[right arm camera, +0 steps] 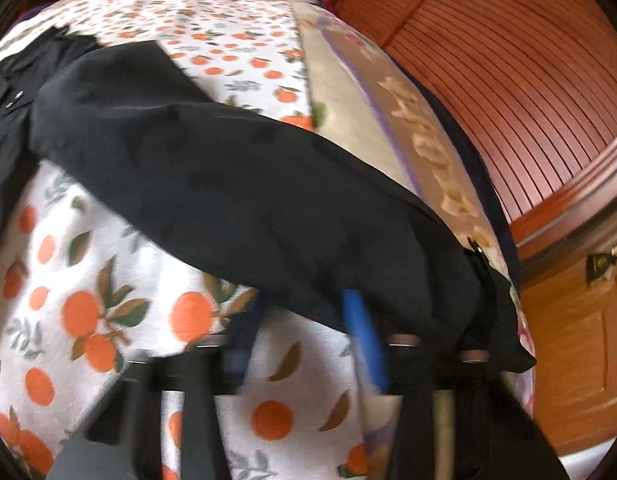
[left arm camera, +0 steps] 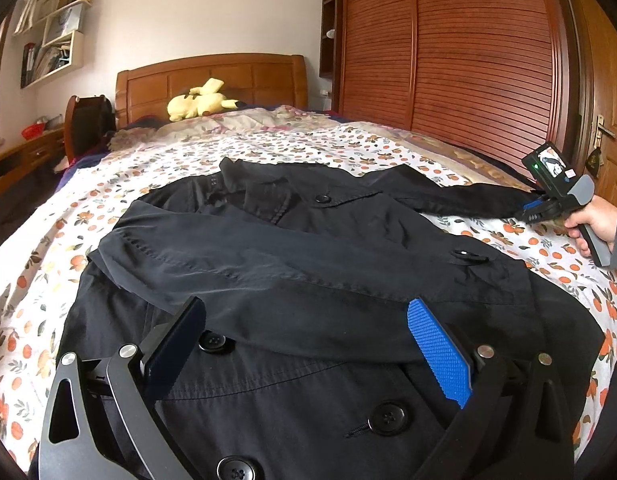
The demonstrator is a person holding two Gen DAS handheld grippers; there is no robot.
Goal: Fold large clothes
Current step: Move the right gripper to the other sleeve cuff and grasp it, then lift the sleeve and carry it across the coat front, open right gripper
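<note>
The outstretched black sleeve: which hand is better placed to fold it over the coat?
Right: the right gripper is at the sleeve cuff; the left gripper hovers open over the coat front.

Soft, even daylight fills both views, with no hard shadows or glare. The left wrist view is sharp: stitching on the black coat reads clearly, though its dark cloth swallows detail (folds show only as faint sheen). The right wrist view is smeared by motion blur, worst at the bottom. Fisheye distortion bows the wardrobe slats, and dark vignetting clips every corner.
</note>
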